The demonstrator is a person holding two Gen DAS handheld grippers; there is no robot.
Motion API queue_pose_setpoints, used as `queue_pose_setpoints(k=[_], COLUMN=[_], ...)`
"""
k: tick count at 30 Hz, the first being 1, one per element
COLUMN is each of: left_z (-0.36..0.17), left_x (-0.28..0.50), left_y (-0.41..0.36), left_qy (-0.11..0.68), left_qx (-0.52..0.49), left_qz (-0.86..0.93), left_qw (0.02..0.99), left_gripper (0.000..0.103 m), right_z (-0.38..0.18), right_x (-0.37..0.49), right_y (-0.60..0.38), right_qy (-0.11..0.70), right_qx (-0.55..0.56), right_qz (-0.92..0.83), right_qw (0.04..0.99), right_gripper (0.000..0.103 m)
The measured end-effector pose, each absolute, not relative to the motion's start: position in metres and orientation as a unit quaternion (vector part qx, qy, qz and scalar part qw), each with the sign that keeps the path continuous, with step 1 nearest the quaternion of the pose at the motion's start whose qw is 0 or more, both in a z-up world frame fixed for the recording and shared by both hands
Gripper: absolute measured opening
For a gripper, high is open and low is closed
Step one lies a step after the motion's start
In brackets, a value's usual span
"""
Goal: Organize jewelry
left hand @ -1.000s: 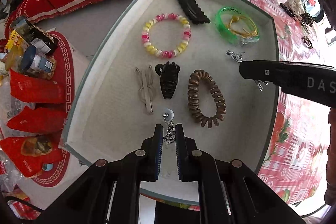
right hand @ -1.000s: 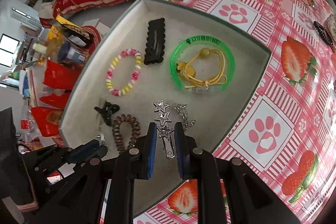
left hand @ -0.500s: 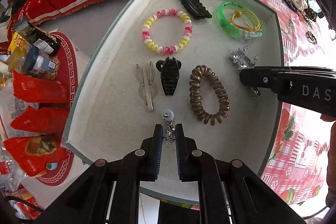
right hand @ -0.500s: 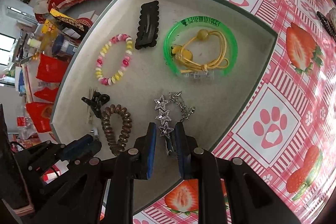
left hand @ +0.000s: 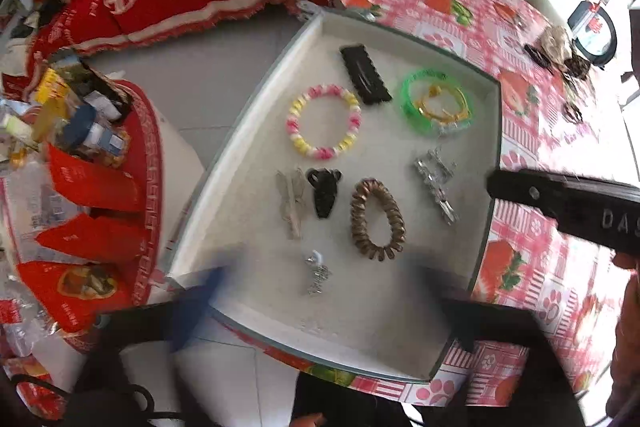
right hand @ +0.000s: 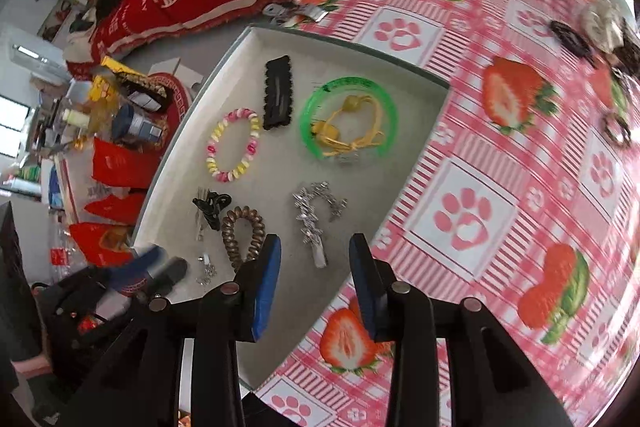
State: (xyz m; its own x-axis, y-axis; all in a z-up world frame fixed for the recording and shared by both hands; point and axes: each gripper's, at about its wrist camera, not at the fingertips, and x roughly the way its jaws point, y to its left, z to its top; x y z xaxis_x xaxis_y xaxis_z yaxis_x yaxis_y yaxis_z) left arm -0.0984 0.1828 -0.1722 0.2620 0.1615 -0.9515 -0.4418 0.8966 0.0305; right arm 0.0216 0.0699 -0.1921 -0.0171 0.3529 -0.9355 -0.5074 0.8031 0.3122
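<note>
Your left gripper [left hand: 320, 311] has just been opening: its fingers [left hand: 192, 307] are now spread wide and motion-blurred at the frame's lower corners, nothing between them. The small silver earring with a white bead [left hand: 316, 273] lies free on the tray's felt floor, near the front edge, below the black claw clip [left hand: 325, 191].

Your right gripper [right hand: 314, 259] has also just been opening; its blue-padded fingers [right hand: 266, 279] stand moderately apart, pads touching nothing. The silver star hair clip [right hand: 310, 223] lies flat in the tray just ahead of the gap, with a small silver chain piece [right hand: 330, 199] touching it on its right.

The tray [left hand: 490, 163] is pale with a grey-green rim and sits on the desk [right hand: 500, 187] covered in a pink strawberry-and-paw cloth. In the tray:
- black scalloped snap clip [left hand: 366, 79] at the far end
- pink, yellow and white bead bracelet [left hand: 324, 121] beside it
- green translucent bangle [left hand: 436, 103] with a yellow cord [left hand: 440, 105] lying inside it
- brown spiral hair tie [left hand: 378, 225], right of the claw clip
- pale metal hair pins [left hand: 291, 201], left of the claw clip

More hair accessories [right hand: 592, 31] lie on the cloth at the far right, too blurred to sort out.
</note>
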Motion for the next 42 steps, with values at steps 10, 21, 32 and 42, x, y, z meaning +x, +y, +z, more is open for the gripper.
queue_pose_setpoints(k=[10, 21, 32, 42], left_z=[-0.150, -0.112, -0.099, -0.094], left_x=[-0.101, -0.114, -0.124, -0.129], left_y=[0.179, 0.179, 0.180, 0.181], left_qy=[0.601, 0.592, 0.594, 0.594], left_qx=[-0.105, -0.092, -0.093, -0.092], left_qz=[0.182, 0.193, 0.189, 0.187], left_qw=[0.771, 0.777, 0.777, 0.777], left_gripper=[0.103, 0.103, 0.103, 0.103], right_z=[-0.162, -0.122, -0.098, -0.088], right_x=[0.013, -0.015, -0.025, -0.029], right_y=[0.047, 0.047, 0.050, 0.057], right_qy=[0.644, 0.612, 0.599, 0.591], right_qx=[-0.070, -0.133, -0.143, -0.146], right_qz=[0.277, 0.255, 0.245, 0.246], right_qw=[0.710, 0.737, 0.749, 0.754], right_gripper=[0.071, 0.103, 0.103, 0.103])
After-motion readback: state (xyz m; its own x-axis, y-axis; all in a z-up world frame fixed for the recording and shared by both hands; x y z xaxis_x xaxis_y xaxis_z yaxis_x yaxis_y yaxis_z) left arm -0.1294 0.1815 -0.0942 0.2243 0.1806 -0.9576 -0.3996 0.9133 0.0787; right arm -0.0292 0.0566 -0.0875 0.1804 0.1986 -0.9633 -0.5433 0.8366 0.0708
